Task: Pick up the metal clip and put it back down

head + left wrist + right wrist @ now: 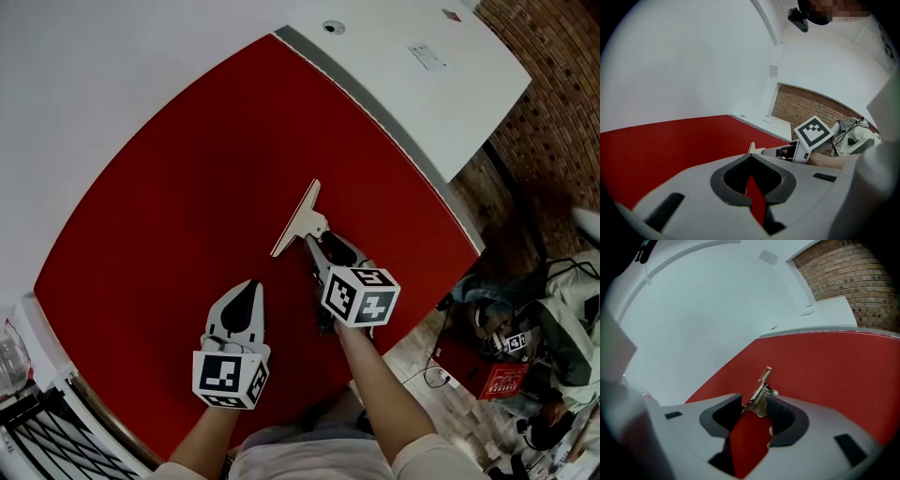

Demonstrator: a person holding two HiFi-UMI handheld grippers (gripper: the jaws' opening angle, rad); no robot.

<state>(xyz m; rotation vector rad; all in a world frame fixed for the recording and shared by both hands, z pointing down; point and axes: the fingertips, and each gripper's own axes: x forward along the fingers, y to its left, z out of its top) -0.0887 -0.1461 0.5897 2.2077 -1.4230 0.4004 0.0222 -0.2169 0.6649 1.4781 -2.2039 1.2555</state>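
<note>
A broad red surface (169, 187) fills most of the head view, with a white counter (412, 75) butted against its far edge and a brick wall beyond that.

The left gripper (244, 298) hangs low over the near part of the surface, well short of the work. Its jaws are closed tip to tip with nothing between them.

The right gripper (317, 248) reaches further in, and its jaws stand wide apart. Its own view shows the near end of the metal clip (297, 218) sitting between the jaw tips, close against the ribbed right pad, with a clear gap to the left pad. Nothing is squeezed, so the clip is not held.

The clip appears to lie on the surface near its middle. Its long flat bar points away from the person and its small sprung lever end faces the right gripper.

It looks like thin sheet metal, so probably light, rigid and smooth enough to slide on the pads. The long bar would likely swing if pinched at one corner. The better hold is the lever and spring end already between the jaws, taken squarely across its thickness so the clip neither twists nor springs open
</note>
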